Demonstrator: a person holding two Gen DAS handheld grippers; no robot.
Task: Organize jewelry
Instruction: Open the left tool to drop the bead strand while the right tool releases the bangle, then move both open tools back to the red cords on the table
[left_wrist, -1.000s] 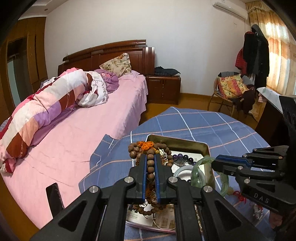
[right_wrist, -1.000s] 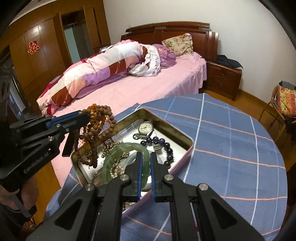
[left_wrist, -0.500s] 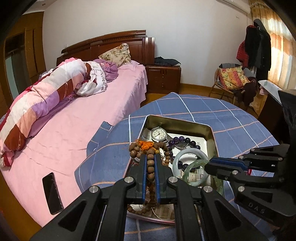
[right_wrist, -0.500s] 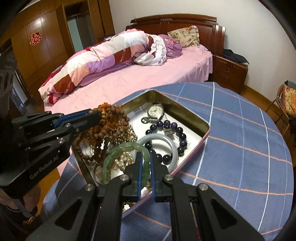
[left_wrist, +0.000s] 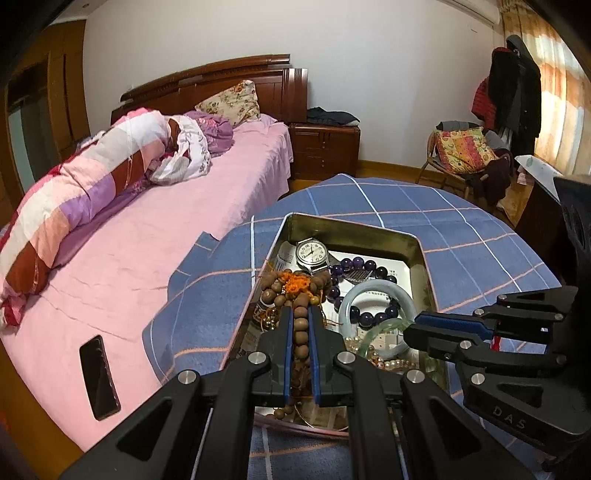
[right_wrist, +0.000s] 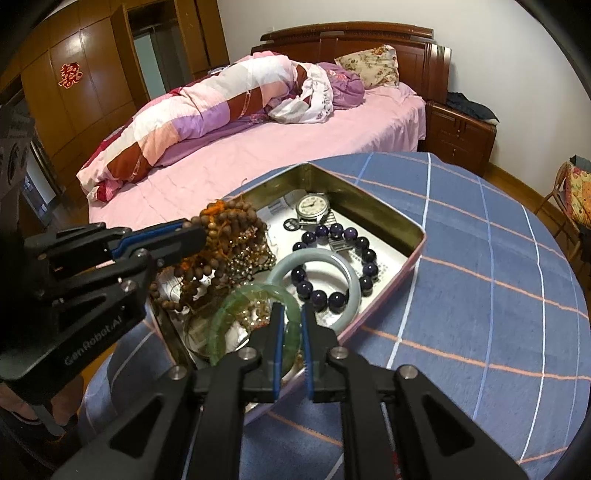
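Observation:
A gold metal tin (left_wrist: 354, 229) (right_wrist: 369, 201) lies on the blue checked tablecloth with several pieces of jewelry in it. My left gripper (left_wrist: 301, 310) (right_wrist: 199, 236) is shut on a brown wooden bead necklace (left_wrist: 273, 293) (right_wrist: 229, 221), which hangs over the tin's left side. My right gripper (right_wrist: 291, 310) (left_wrist: 410, 328) is low over the tin's near edge. Its jaws are opening, and a translucent green bangle (right_wrist: 236, 306) (left_wrist: 389, 324) stands loose between them, down among the other pieces in the tin. Also inside are a pale jade bangle (right_wrist: 314, 254), a purple bead bracelet (right_wrist: 365, 258) and a wristwatch (right_wrist: 313, 205).
The round table (right_wrist: 480, 258) runs on to the right of the tin. A pink bed (left_wrist: 166, 229) with a rolled quilt stands close on the left, with a dark phone (left_wrist: 99, 376) on it. A chair with cushions (left_wrist: 461, 151) is at the back right.
Both grippers have sunk toward the tin, which looks larger and nearer. The beads now hang low over it. The right jaws have widened around the green bangle.

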